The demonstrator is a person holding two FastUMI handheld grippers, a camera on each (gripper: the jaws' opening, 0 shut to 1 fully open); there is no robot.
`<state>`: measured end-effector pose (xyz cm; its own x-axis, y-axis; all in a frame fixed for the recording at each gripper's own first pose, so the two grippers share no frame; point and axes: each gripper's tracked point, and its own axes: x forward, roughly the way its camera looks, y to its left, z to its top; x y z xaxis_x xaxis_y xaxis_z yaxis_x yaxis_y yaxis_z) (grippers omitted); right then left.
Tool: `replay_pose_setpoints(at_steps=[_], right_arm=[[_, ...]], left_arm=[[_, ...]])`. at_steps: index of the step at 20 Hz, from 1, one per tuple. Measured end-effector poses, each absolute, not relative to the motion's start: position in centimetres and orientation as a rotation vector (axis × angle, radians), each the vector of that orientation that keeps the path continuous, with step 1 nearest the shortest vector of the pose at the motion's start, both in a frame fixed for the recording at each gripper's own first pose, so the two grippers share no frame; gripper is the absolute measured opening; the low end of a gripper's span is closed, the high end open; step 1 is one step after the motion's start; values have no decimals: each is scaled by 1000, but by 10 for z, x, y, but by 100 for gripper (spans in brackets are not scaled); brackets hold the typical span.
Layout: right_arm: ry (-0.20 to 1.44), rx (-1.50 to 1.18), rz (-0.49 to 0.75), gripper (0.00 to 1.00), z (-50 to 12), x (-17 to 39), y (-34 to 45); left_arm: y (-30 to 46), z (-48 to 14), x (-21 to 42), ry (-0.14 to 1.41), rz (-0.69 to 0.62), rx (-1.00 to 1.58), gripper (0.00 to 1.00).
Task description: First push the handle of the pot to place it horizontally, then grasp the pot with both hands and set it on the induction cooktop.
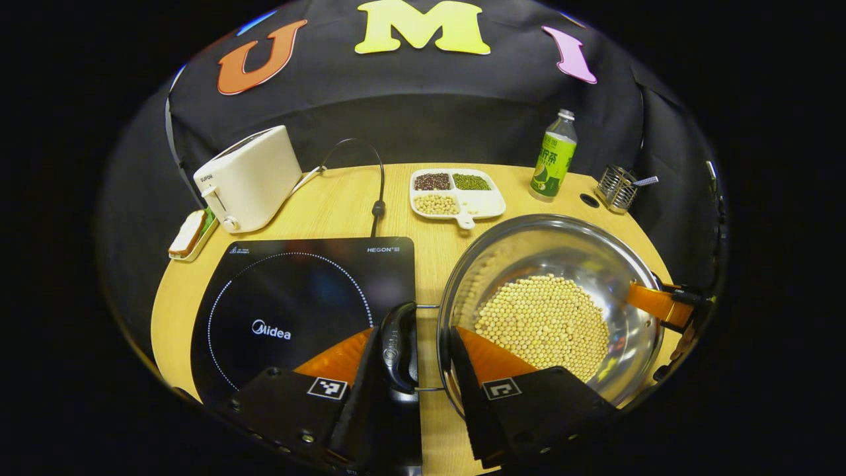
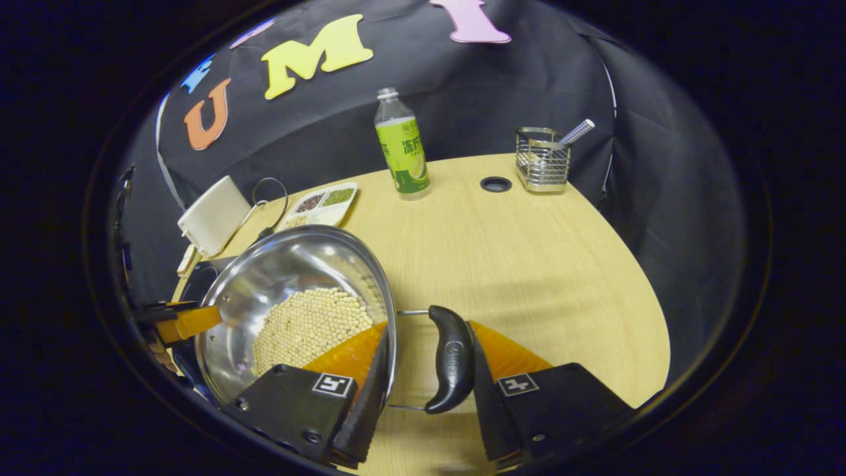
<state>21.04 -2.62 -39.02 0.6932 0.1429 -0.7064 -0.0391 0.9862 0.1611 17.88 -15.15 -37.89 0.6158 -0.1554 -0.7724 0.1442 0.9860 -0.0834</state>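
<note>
A steel pot (image 1: 552, 301) part-filled with pale beans (image 1: 543, 325) sits on the wooden worktop (image 1: 344, 201), just beside the right edge of the black cooktop (image 1: 297, 304) and not on it. The pot has a black handle on each side. In the left gripper view, the left gripper (image 1: 433, 350) straddles the left handle (image 1: 398, 347), one finger outside it and over the cooktop's edge, the other inside the rim over the beans; the jaws stand spread around handle and rim, and whether they press on either cannot be told. In the right gripper view, the right gripper (image 2: 426, 360) brackets the right handle (image 2: 451, 357) the same way, one finger inside the rim and the other touching the handle's outer side; these jaws too are spread, their grip not clear. Each view also catches the other gripper at the pot's far side.

Along the worktop's back edge stand a white toaster (image 1: 248, 177) at the left, its cable (image 1: 370, 175) looping toward the cooktop, a divided tray (image 1: 456, 193) of dark, green and pale beans near the middle, then a green-labelled bottle (image 1: 554, 157) and a wire holder (image 1: 616, 187) toward the right corner. A small dish with a sandwich (image 1: 192, 233) lies at the left edge, in front of the toaster.
</note>
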Motion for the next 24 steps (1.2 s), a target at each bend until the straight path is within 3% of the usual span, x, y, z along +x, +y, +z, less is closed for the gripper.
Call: replay_pose_setpoints(at_steps=[1,2,10,14,15,16,24], right_arm=[[796,138,100,63,-389,207,-29],[788,137,101,63,-385,204,-33],[724,112,105,62,-338,171,-42],[691,112,105,63,-312,154,-34],[688,116,106,64,-306,149,-30],[683,118,106,64,-301,145,-26],[651,96,159,62,-261,139,30]], left_arm=[[-153,-378,177,889,-173,-10,69],[-153,-378,175,882,-175,-9,59],[-158,-335,143,784,-189,-45,59],[-147,-307,130,729,-200,-56,59],[-144,-299,128,717,-201,-60,69],[-138,-293,127,704,-203,-65,59],[-84,-254,115,633,-180,-109,59]])
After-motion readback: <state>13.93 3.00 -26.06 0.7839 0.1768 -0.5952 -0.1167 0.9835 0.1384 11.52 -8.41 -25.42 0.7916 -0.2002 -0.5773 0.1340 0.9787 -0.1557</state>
